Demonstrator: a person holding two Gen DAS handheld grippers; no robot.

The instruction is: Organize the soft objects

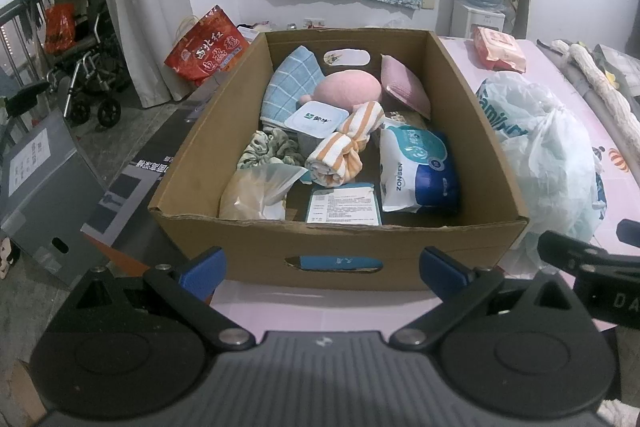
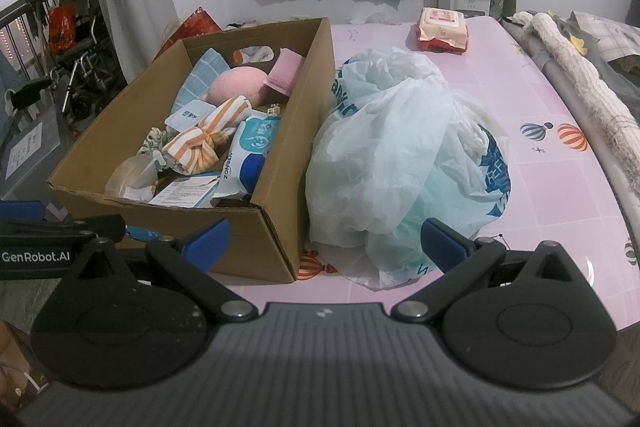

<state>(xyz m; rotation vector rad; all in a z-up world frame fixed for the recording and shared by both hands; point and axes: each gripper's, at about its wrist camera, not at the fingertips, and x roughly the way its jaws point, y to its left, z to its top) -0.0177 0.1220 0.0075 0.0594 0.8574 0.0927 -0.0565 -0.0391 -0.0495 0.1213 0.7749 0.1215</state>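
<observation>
Left wrist view: pink table carries a cardboard box at its left edge, a crumpled plastic bag touching the box's right wall. Inside the box lie a blue checked cloth, pink plush, wipes pack and orange-striped towel. Left gripper and right gripper are both spread, empty.

"ZONSEN" runs along the blue-and-white wipes pack; "GenRobot.AI" stands on the left gripper's black body, seen from the right wrist
</observation>
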